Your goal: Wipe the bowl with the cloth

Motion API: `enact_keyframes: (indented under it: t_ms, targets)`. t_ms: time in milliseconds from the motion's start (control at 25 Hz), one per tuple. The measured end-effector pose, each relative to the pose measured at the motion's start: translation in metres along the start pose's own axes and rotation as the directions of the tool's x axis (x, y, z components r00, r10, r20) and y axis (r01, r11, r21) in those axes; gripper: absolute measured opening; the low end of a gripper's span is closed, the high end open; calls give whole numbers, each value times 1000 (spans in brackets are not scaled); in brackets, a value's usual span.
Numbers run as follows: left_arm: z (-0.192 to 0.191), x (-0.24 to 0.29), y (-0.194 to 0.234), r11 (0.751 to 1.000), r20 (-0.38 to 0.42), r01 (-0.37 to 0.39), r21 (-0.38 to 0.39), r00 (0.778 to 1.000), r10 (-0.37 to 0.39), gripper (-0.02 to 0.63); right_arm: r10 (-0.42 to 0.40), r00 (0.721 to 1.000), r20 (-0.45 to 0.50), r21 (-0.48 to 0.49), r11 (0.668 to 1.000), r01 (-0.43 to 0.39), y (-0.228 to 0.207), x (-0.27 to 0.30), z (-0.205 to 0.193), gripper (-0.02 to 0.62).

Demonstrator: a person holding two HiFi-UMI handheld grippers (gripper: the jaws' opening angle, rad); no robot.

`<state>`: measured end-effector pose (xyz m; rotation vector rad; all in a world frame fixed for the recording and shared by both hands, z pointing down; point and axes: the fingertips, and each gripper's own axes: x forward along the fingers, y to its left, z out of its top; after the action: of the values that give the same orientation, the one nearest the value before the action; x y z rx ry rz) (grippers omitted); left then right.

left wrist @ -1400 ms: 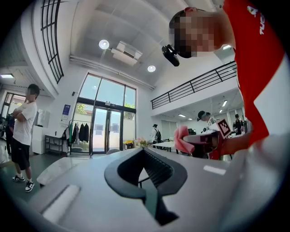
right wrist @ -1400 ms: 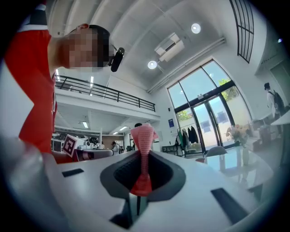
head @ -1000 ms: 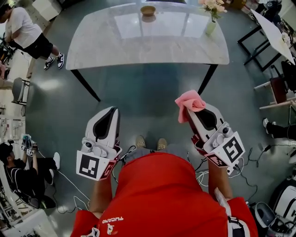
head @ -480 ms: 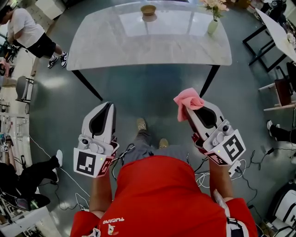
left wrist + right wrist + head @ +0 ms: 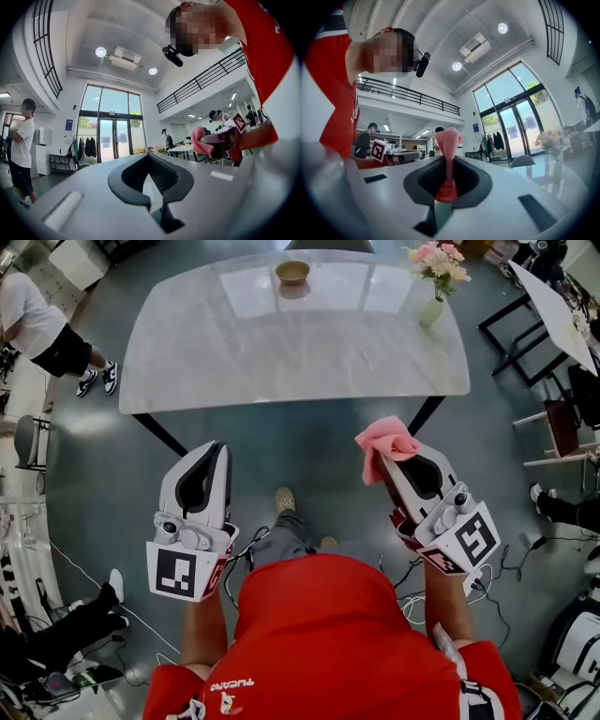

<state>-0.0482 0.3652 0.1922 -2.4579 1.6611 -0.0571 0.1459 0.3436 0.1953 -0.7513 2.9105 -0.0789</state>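
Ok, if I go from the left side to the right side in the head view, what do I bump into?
A person in a white shirt → left gripper → bowl → pink cloth. The flower vase partly lines up with the cloth, so it is left out.

The left gripper [image 5: 150, 161] holds its fingers [image 5: 165, 177] together, empty (glass doors [image 5: 111, 136] far beyond), the right gripper [image 5: 226, 139] gripping a pink cloth [image 5: 200, 140] to their right.

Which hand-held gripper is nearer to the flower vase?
Right. The right hand-held gripper is nearly straight before the vase; the left hand-held gripper is farther left.
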Motion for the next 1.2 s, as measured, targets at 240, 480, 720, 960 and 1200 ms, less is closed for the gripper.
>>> enact_keyframes:
  t_ms: [240,480,720,960,1200]
  targets:
    - [-8,46,50,998,24,62,-16,998,-62,5,-32,999,-12,-8,999,32,-26,63,-4,21]
    - [-23,81,98,992,49,109,-57,993,-106,5,-63,997,-33,-30,998,62,-49,120,-12,21]
    - [-40,105,132,984,56,157,-79,987,-153,5,-117,992,-51,-29,993,116,-68,156,-19,21]
    - [-50,135,151,979,64,175,-101,983,-170,5,-133,988,-75,-34,991,131,-90,181,-23,21]
    - [-50,169,163,983,58,162,-91,986,-157,5,-107,992,-68,-42,994,105,-125,202,-20,21]
